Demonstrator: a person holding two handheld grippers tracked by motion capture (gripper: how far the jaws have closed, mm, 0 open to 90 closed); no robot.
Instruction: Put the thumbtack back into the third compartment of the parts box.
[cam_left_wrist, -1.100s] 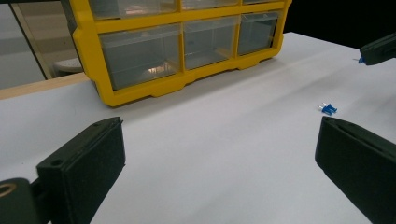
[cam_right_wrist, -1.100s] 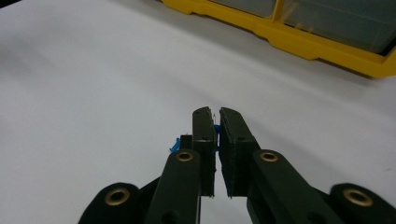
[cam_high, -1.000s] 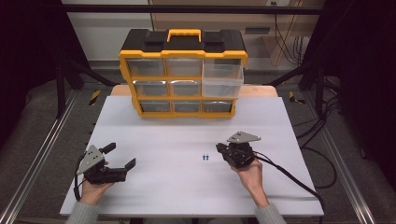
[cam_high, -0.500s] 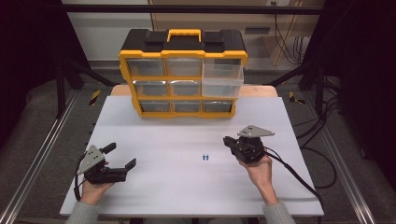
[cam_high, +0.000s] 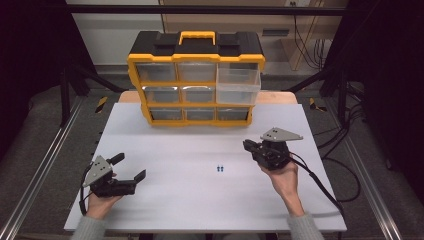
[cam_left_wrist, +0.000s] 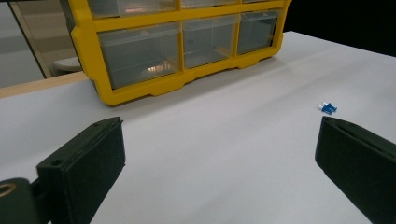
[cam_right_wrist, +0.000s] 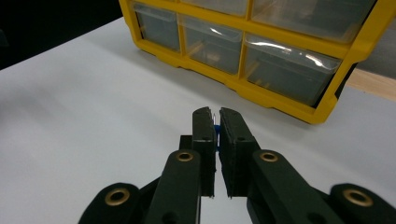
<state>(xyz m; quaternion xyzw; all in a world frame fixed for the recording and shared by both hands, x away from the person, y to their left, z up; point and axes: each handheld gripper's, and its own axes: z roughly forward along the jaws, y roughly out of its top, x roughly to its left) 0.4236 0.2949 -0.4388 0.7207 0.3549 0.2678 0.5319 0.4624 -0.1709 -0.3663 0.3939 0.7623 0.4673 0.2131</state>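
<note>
We see a tiny blue part (cam_right_wrist: 215, 130) pinched between the nearly closed jaws of the right gripper (cam_right_wrist: 215, 116), lifted off the tabletop (cam_high: 200, 200). More small blue pieces (cam_high: 220, 169) lie loose near the tabletop's middle, just left of that gripper.

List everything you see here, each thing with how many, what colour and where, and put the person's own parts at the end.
Drawer organiser: one, yellow and black with clear drawers, far side of table; the upper right drawer is pulled out.
Small blue parts: two on the table centre.
Blue part: one, between the right gripper's jaws.
Table: one, white.
Left gripper: one, black, jaws open, near left.
Right gripper: one, black, shut on the blue part, raised at right.
Hands: left hand, right hand.
</note>
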